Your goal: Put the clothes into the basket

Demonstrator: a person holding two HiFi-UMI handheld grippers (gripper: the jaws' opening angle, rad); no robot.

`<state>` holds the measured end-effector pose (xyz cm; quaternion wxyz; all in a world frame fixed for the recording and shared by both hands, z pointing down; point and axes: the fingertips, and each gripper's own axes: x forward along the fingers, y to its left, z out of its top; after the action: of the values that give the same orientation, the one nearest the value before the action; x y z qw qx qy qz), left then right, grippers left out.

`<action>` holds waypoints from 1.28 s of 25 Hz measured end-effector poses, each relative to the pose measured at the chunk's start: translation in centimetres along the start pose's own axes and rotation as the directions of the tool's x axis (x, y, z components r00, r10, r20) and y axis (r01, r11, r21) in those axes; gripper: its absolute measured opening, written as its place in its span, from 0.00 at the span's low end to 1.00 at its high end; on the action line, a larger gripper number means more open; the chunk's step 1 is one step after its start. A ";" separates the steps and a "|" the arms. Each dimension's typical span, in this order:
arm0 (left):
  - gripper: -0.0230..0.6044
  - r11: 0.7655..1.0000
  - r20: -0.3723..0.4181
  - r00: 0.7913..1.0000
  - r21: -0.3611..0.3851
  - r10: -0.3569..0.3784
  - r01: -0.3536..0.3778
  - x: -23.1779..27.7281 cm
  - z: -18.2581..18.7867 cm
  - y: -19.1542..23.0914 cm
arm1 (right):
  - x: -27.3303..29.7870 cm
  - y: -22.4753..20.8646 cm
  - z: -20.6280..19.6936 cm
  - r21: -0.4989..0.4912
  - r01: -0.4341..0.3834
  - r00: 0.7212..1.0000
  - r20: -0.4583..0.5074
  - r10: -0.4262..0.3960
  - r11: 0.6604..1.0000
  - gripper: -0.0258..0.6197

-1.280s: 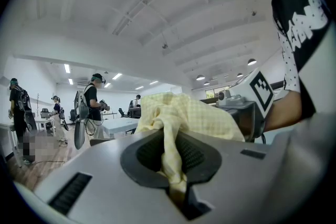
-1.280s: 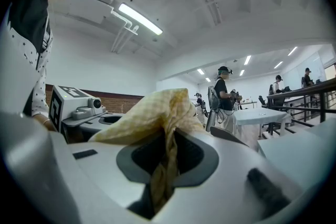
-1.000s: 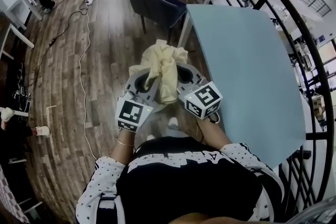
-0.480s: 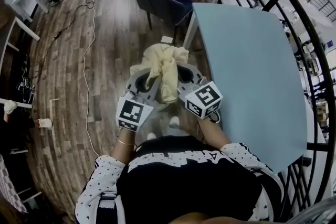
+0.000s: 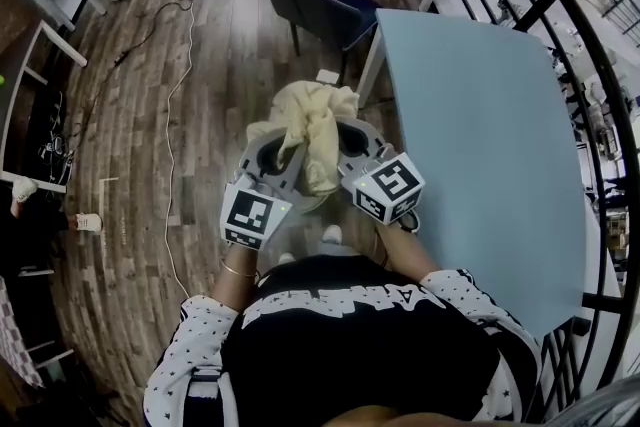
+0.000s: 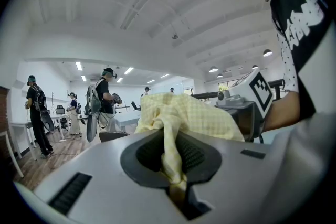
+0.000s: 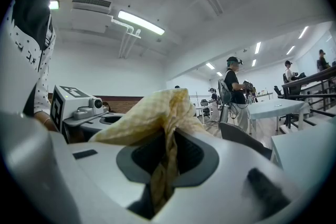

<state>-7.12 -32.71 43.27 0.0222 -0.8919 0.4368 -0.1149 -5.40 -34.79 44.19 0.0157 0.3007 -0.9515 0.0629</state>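
Left tool (image 5: pixel 270 157), right tool (image 5: pixel 350 141) pinch bunched pale-yellow checked cloth (image 5: pixel 310 120)

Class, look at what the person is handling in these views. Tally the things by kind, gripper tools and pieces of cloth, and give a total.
Yellow checked cloth: 1, a single bunched piece as far as shows
Grippers: 2, the left gripper and the right gripper, each shut on that cloth
Total: 3
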 end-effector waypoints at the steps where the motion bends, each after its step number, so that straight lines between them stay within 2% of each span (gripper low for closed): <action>1: 0.10 1.000 -0.003 1.000 -0.002 0.008 -0.008 0.0 0.0 0.0 | 0.0 0.0 0.0 0.001 -0.008 1.000 0.000 0.008 1.000 0.13; 10: 0.10 0.998 -0.021 0.998 -0.013 0.057 -0.057 -0.1 -0.8 -0.5 | -0.2 0.2 -0.9 0.005 -0.059 0.998 -0.006 0.059 0.998 0.13; 21: 0.10 0.998 -0.036 0.998 -0.016 0.059 -0.060 0.3 -1.3 -1.4 | -1.0 -0.1 -1.6 0.022 -0.063 0.998 -0.013 0.064 0.998 0.13; 32: 0.10 0.999 -0.050 0.998 -0.027 0.042 -0.044 0.7 -3.0 -0.1 | 0.6 -0.5 -3.2 0.046 -0.057 0.997 -0.039 0.059 0.997 0.13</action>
<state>-7.32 -33.02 46.37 0.0011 -0.8794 0.4578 -0.1305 -5.69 -35.12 47.42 0.0263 0.2717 -0.9577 0.0907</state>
